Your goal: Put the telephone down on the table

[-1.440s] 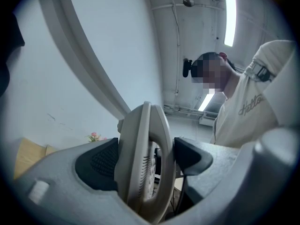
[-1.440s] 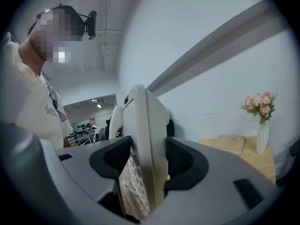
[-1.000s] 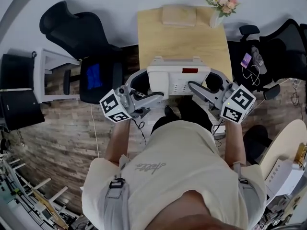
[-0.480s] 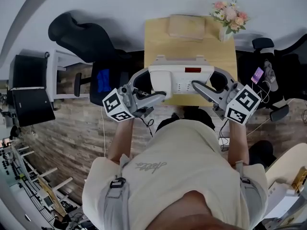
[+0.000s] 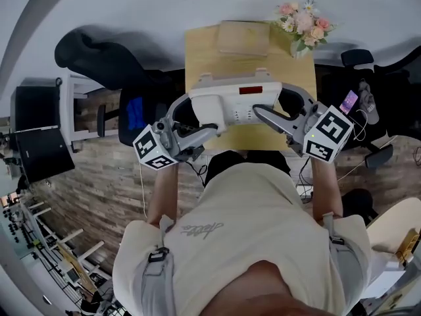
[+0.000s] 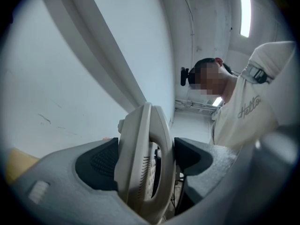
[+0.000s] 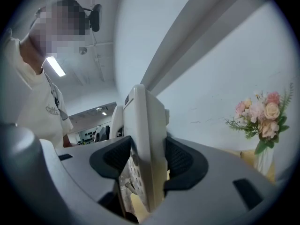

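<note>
A cream desk telephone [image 5: 233, 101] with a red display is held in the air over the near part of the light wooden table [image 5: 243, 64]. My left gripper [image 5: 192, 112] is shut on its left edge and my right gripper [image 5: 284, 110] is shut on its right edge. In the left gripper view the telephone [image 6: 143, 163] stands edge-on between the dark pads [image 6: 101, 161]. In the right gripper view the telephone [image 7: 145, 149] is likewise clamped edge-on between the pads [image 7: 180, 161], keypad side towards the person.
A tan box [image 5: 243, 37] lies at the table's far end beside a vase of pink flowers [image 5: 300, 25]. Black office chairs stand left [image 5: 112, 64] and right [image 5: 368, 78] of the table. A white shelf unit [image 5: 72, 104] is at the left.
The telephone and both grippers have shifted forward, further over the table, still gripped on both sides. The head view has swung a little.
</note>
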Demonstrator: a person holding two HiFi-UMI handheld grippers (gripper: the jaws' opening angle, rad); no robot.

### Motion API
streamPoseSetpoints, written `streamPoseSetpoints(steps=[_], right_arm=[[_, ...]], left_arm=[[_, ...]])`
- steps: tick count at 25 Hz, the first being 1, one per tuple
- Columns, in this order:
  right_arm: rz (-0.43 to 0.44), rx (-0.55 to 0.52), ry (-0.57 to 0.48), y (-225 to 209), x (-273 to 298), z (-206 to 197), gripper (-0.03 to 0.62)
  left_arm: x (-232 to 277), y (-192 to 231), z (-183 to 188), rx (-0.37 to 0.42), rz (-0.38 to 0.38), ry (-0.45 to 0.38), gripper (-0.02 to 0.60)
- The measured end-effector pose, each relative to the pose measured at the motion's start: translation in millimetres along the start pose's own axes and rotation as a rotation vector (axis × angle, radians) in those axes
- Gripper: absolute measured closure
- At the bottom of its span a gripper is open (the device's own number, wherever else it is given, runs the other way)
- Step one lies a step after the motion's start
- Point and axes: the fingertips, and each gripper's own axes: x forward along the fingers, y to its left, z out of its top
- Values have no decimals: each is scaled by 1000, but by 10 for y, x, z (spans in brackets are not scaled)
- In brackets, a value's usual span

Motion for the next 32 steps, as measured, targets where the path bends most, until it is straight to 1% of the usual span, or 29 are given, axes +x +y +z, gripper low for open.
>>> streamPoseSetpoints(steps=[6,10,13,19,23,26,30,32], right_arm=[[-20,13,12,-54,-8,-25,362],[-49,9,19,-45,1,-18,362],[-82,-6,20,-3,8,19,362],[-115,-33,4,88,36,89,362],[-121,-14,15,129,294,15,362],[-127,-2,26,70,316,-62,362],[-137,22,52,127,615,-174,362],[-144,34,70,109,667,-248,361]], left_arm=[[28,66,-38,-19,-14,0,210],[22,95,-29,-26,-43,-1,210],[12,95,-5,-28,-73,15,210],[-23,67,98,-3,-120,19,210],[-248,217,151,-13,-126,16,210],[-257,281,72,-28,-124,28,210],[-552,443,95,-62,-109,28,210],[-611,498,38,-77,-104,38,210]])
